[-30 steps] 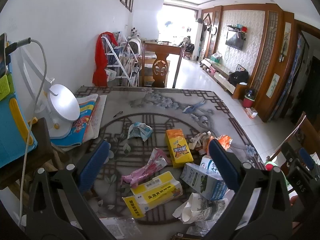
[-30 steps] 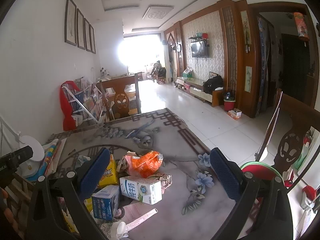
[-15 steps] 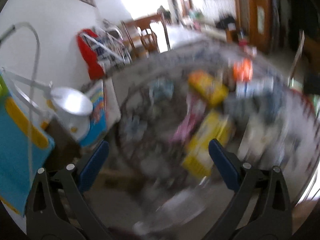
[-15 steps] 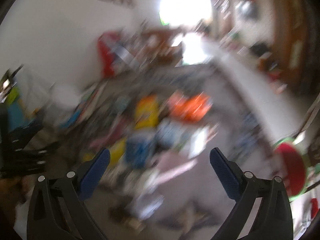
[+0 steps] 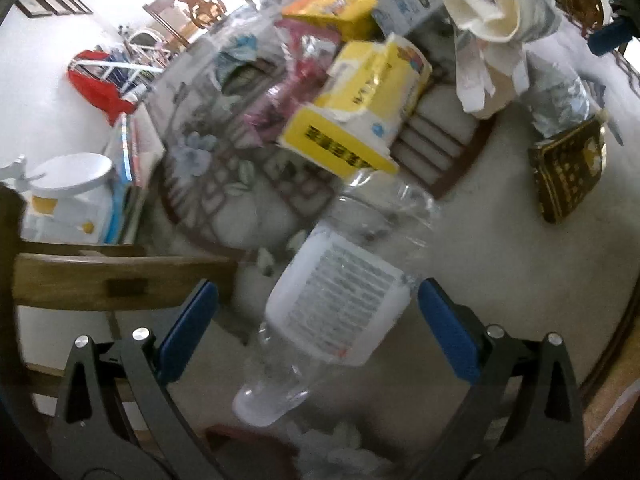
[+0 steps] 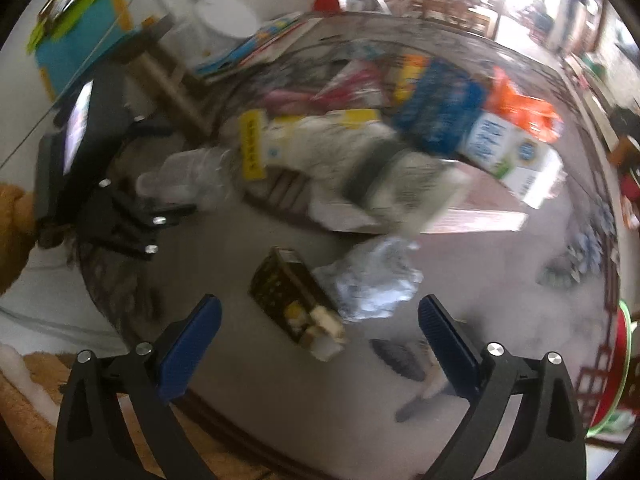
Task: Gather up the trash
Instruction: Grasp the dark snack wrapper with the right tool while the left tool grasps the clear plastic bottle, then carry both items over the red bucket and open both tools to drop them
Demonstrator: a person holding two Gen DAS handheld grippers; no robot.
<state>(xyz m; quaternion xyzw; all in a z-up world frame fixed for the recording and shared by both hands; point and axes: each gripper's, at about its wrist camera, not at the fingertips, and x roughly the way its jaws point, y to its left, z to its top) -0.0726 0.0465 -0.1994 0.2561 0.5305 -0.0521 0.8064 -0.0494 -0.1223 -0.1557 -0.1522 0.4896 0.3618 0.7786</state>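
Observation:
Trash lies in a heap on a patterned table (image 5: 500, 256). In the left wrist view a clear plastic bottle (image 5: 340, 304) with a white label lies between the fingers of my open left gripper (image 5: 316, 320), which does not touch it. Behind it are a yellow box (image 5: 360, 108), crumpled white paper (image 5: 492, 28) and a dark gold-printed packet (image 5: 568, 172). In the right wrist view my open right gripper (image 6: 316, 332) hovers over that dark packet (image 6: 292, 296) and crumpled clear plastic (image 6: 372, 280). A milk carton (image 6: 508, 152) and an orange bag (image 6: 524, 108) lie beyond.
A white lamp (image 5: 68, 188) and books (image 5: 128, 148) sit at the table's left. A wooden chair back (image 5: 112, 276) stands by the near edge. A red and green bin (image 6: 612, 372) is at the right, off the table. The left gripper's body (image 6: 104, 184) shows at left.
Both grippers have swung down and closer to the table, from looking across the room to hovering low over the trash. The bottle now lies between the left fingers. Both stay open.

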